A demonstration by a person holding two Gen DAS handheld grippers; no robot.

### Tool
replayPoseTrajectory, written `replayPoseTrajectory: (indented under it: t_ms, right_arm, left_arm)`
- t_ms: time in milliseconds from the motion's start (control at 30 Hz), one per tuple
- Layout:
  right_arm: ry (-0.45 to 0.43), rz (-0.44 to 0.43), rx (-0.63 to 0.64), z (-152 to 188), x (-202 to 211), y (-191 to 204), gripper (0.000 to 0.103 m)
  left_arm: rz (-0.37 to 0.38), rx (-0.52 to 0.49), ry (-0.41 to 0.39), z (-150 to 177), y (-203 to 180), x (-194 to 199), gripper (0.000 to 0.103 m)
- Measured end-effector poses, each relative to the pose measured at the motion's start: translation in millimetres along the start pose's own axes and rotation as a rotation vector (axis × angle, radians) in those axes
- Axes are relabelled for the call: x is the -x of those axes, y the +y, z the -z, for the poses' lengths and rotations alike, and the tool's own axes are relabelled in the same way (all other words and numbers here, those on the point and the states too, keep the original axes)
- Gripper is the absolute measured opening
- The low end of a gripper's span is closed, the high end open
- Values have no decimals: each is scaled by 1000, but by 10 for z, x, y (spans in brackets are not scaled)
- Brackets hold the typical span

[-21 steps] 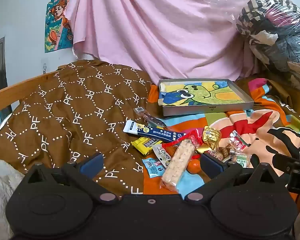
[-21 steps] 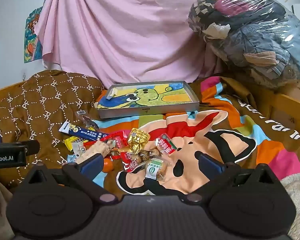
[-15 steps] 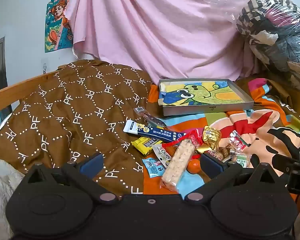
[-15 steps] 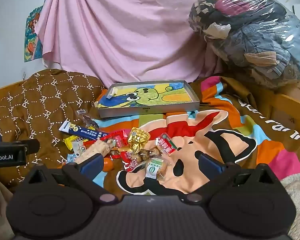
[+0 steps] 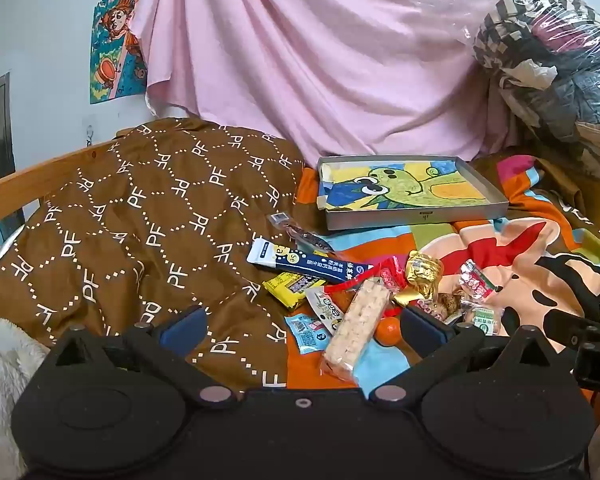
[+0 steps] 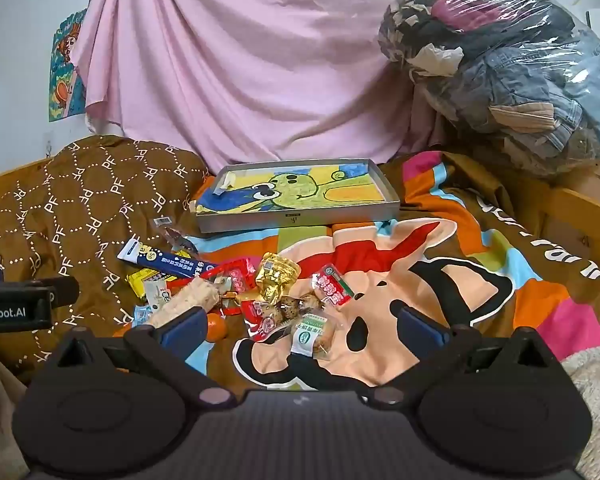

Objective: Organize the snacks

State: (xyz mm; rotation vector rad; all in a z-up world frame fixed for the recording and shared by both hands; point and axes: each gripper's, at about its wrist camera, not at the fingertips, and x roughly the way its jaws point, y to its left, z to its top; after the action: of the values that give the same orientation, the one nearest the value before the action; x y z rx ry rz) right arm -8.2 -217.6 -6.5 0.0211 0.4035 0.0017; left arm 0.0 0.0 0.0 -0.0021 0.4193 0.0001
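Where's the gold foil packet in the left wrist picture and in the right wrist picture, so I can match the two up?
Left wrist view: the gold foil packet sits right of centre, in the snack pile, beyond the right-hand finger.
Right wrist view: the gold foil packet sits just left of centre, in the middle of the pile.
Shared landmark: the grey tray with the green cartoon picture lies behind the packet in both views.
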Motion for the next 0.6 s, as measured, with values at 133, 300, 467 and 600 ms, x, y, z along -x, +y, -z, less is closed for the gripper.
replayPoseTrajectory:
  t_ms: [133,300,467,600]
  right_arm:
    - [4,1,4,-5,-14,11,103]
    - [5,1,4,-5,-7,2,103]
    - [6,2,5,-5,-9,6,103]
    - [6,2,6,-5,-11,9,103]
  left_arm:
    - [0,0,1,-1,1,-1,102]
    - [-1,0,1,-1,1,0,102]
    - [-1,-1,3,-1,0,-1,102]
    - [-1,0,3,0,1,-1,102]
